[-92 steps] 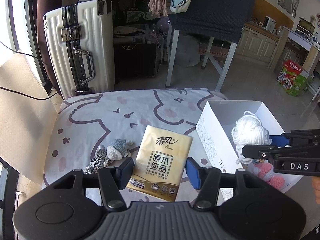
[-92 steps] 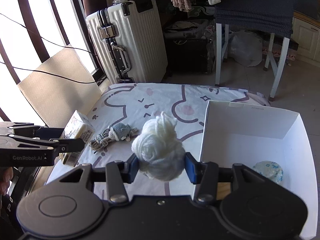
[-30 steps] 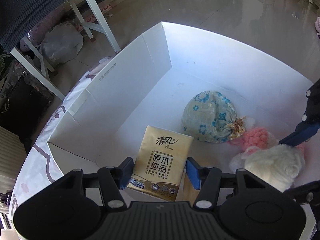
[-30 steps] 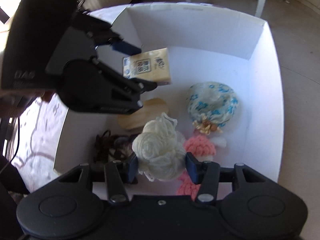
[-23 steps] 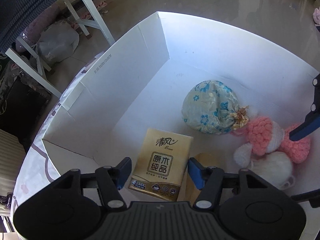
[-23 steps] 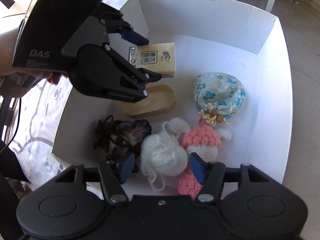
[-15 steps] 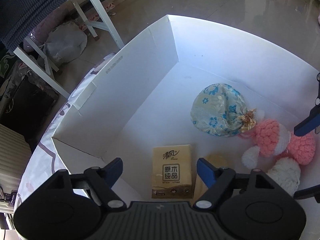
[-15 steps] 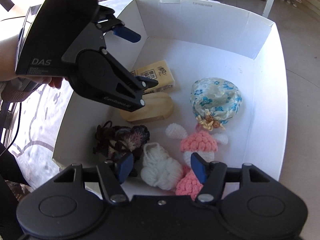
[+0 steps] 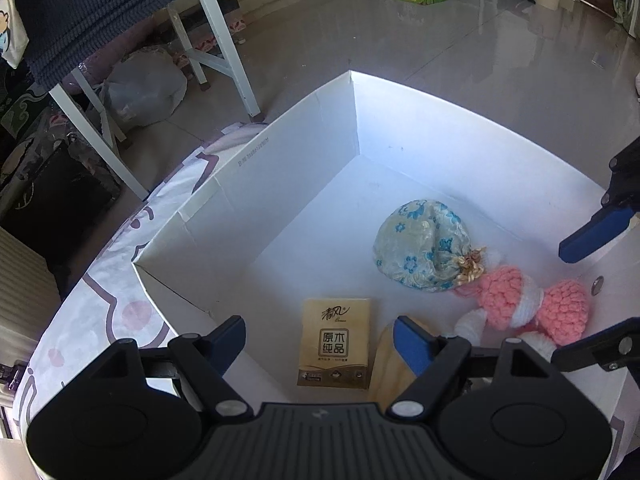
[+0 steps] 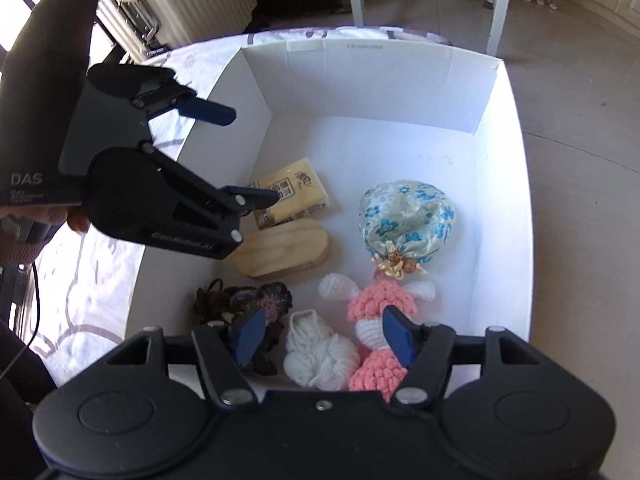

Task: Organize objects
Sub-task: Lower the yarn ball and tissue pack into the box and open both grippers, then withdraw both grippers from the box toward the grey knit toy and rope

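- Step in hand: release. Both tools hang above the white box (image 10: 496, 92), each with nothing between its fingers.
- Left tool (image 9: 320, 338): jaws spread wide, empty; the tissue pack (image 9: 336, 348) lies flat on the box floor directly below it, beside a wooden block (image 10: 286, 254).
- Right tool (image 10: 322, 336): jaws wide apart, empty; the white yarn ball (image 10: 320, 356) rests on the box floor under it, between a dark crochet piece (image 10: 244, 300) and a pink knitted doll (image 10: 380, 308).
- Also in the box: floral pouch (image 10: 406, 214), touching the doll's top.
- Next move, as judged: lift both tools clear of the box walls and look to the patterned bed cover (image 10: 100, 280) for remaining items.
- Obstruction: the two tools are close together over the box; the left wall stands in the path outward.
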Demonstrator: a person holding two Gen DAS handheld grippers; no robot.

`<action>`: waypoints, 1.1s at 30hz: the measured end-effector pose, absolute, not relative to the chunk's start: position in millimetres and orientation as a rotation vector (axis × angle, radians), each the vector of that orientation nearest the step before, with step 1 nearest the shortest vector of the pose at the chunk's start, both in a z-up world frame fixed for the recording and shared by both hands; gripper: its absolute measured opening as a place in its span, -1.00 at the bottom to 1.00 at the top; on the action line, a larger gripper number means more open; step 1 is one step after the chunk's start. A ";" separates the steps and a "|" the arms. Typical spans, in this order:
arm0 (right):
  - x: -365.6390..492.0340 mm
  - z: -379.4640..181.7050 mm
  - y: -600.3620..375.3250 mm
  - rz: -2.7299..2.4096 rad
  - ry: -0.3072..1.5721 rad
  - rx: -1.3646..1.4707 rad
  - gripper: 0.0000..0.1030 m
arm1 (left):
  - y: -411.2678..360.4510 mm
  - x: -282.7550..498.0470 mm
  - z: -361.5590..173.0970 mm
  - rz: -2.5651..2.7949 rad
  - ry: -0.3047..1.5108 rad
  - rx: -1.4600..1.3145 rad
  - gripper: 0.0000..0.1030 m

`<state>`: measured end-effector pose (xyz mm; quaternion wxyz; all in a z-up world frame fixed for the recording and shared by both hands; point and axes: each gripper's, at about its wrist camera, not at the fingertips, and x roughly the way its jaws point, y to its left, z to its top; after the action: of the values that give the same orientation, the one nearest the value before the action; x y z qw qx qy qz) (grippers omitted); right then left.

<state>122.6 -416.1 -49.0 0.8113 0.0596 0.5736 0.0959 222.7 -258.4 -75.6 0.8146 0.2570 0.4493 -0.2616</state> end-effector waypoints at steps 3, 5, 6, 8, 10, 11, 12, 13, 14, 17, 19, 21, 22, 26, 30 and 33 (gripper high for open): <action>117.9 -41.8 -416.2 0.183 1.202 0.133 0.31 | -251.1 217.7 -64.2 -0.546 0.942 0.528 0.58; 115.1 -36.7 -417.4 0.164 1.187 0.145 0.32 | -244.0 213.6 -55.8 -0.537 0.933 0.501 0.58; 113.7 -33.9 -417.8 0.153 1.178 0.150 0.32 | -240.2 211.1 -51.7 -0.532 0.930 0.487 0.58; 110.4 -26.4 -418.1 0.121 1.157 0.153 0.32 | -232.3 206.5 -43.4 -0.518 0.928 0.460 0.58; 104.4 -17.6 -418.3 0.092 1.128 0.154 0.32 | -224.9 201.7 -35.9 -0.502 0.923 0.437 0.58; 101.1 -13.4 -418.1 0.080 1.111 0.160 0.32 | -220.1 198.3 -31.2 -0.493 0.920 0.423 0.58; 97.6 -9.0 -418.2 0.067 1.093 0.166 0.32 | -216.3 195.2 -27.4 -0.484 0.916 0.411 0.58; 93.8 -4.4 -418.3 0.056 1.075 0.174 0.32 | -212.6 192.2 -23.7 -0.477 0.911 0.399 0.58; 90.0 -0.8 -418.0 0.046 1.059 0.181 0.32 | -208.4 188.1 -19.3 -0.472 0.905 0.385 0.58; 79.0 7.0 -415.5 0.009 1.019 0.194 0.33 | -195.8 178.0 -8.5 -0.454 0.899 0.330 0.59; 73.0 9.8 -412.3 -0.014 1.001 0.199 0.33 | -188.0 171.6 -1.8 -0.446 0.898 0.294 0.59; 68.7 10.4 -408.8 -0.027 0.994 0.205 0.34 | -180.7 163.9 4.6 -0.442 0.889 0.266 0.59; 66.8 10.6 -406.9 -0.031 0.991 0.213 0.34 | -177.4 160.2 7.3 -0.436 0.884 0.253 0.59; 58.8 10.9 -395.6 -0.076 0.973 0.228 0.36 | -164.5 144.6 15.5 -0.403 0.878 0.193 0.69; 48.6 14.4 -386.1 -0.129 0.934 0.247 0.40 | -154.5 130.0 19.0 -0.403 0.868 0.164 0.78; 39.6 16.5 -380.0 -0.163 0.907 0.252 0.48 | -147.7 121.7 20.3 -0.404 0.857 0.150 0.85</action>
<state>39.6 -380.0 16.5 0.8881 0.1213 0.4363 -0.0787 121.7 -147.7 20.3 0.8873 0.0723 0.4120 -0.1942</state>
